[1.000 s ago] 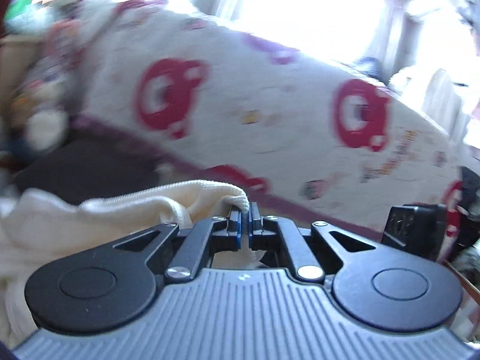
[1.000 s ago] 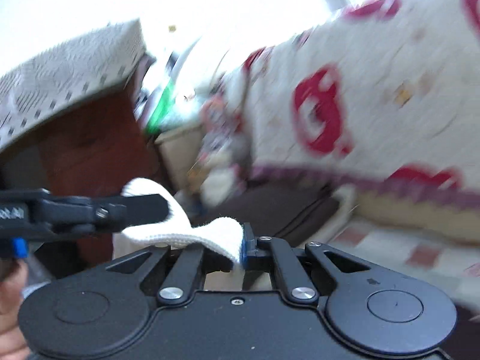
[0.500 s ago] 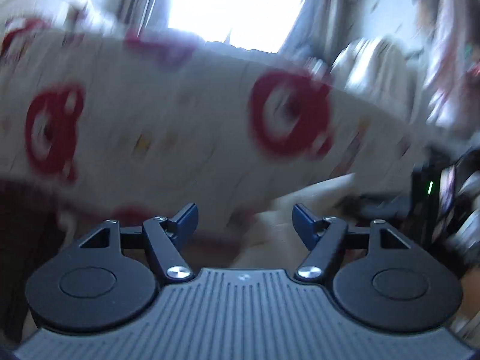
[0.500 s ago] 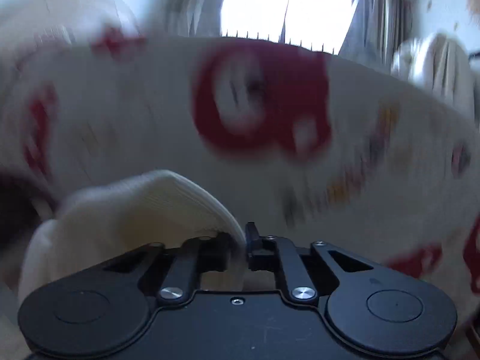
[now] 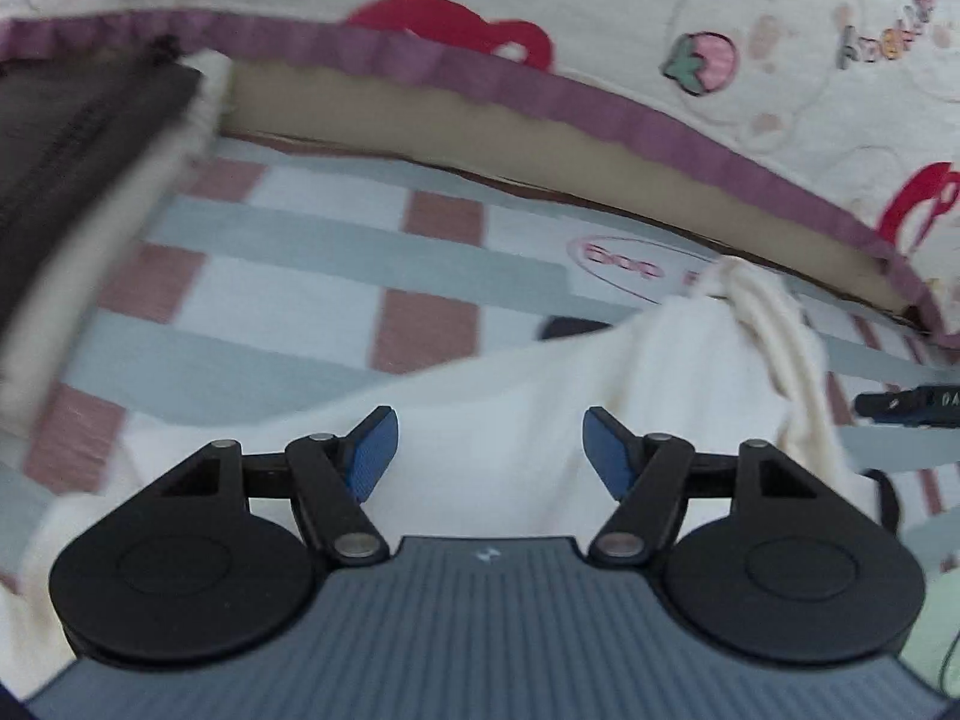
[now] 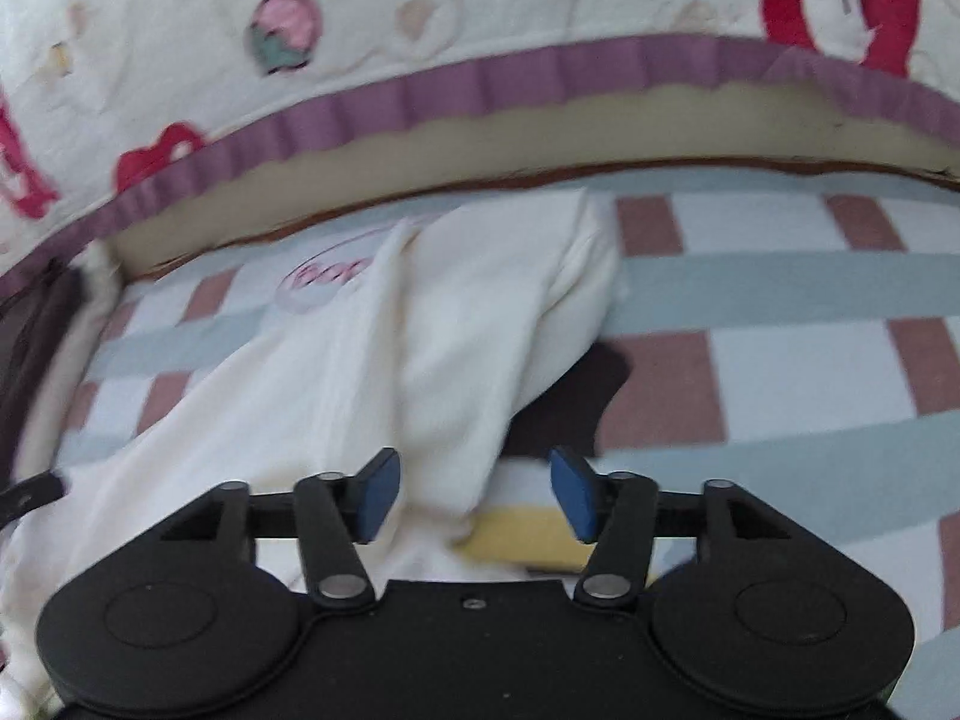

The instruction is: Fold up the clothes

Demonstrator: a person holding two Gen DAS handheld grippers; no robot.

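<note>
A cream garment [image 5: 600,396] lies spread and creased on a checked mat [image 5: 312,276]; its ribbed edge is bunched at the right in the left wrist view. My left gripper [image 5: 486,450] hangs over it, open, nothing between its blue pads. In the right wrist view the same garment [image 6: 432,324] runs from the far middle down toward the camera. My right gripper [image 6: 474,492] is over the garment's near edge, its jaws opening; cloth lies under the gap but the pads do not press it.
A mattress side with a purple frilled sheet hem [image 5: 540,84] and red print [image 6: 840,6] stands behind the mat [image 6: 780,360]. A dark padded object [image 5: 66,180] lies at the left. The other gripper's tip [image 5: 906,405] shows at the right edge.
Both grippers were shut on the cream garment a second ago and have let it go. Both dropped toward the mat and tilted down; the garment now lies on the mat.
</note>
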